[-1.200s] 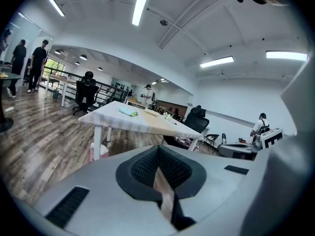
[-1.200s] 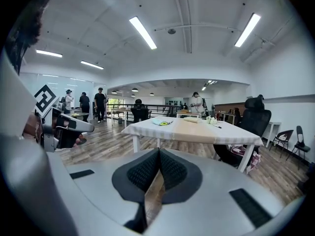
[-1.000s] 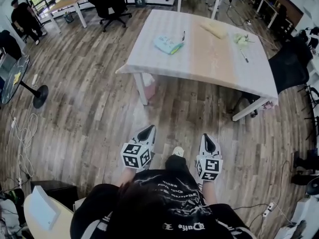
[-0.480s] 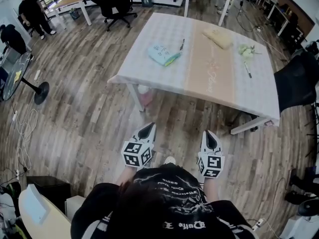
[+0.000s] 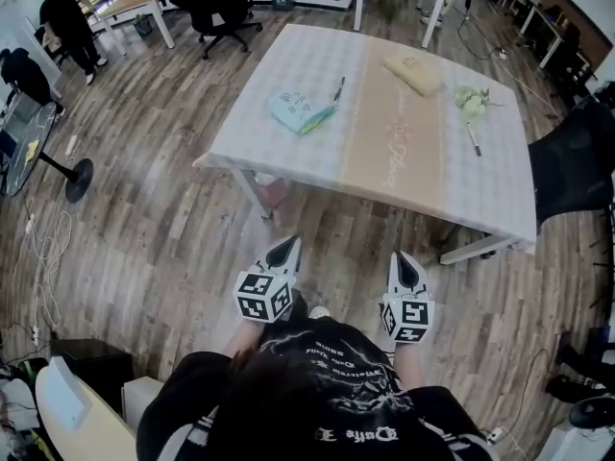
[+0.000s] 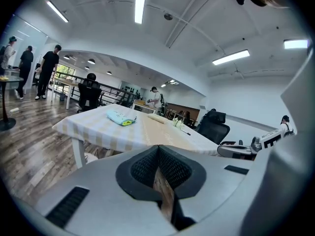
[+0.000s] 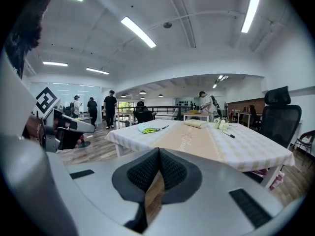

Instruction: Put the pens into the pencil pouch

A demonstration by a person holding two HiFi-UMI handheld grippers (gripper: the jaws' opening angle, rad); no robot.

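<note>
Closer than a second ago, the counter lies ahead of the left tool and right tool, both pressed together and empty, the pouch and a pen beside it well beyond them, so step nearer before spreading either tool.

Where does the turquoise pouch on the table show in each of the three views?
Head view: turquoise pouch upper centre, on the left part of the table.
Left gripper view: pouch left of centre, mid height.
Right gripper view: pouch just left of centre.
Shared landmark: the beige runner along that table, right of the pouch in every view.
</note>
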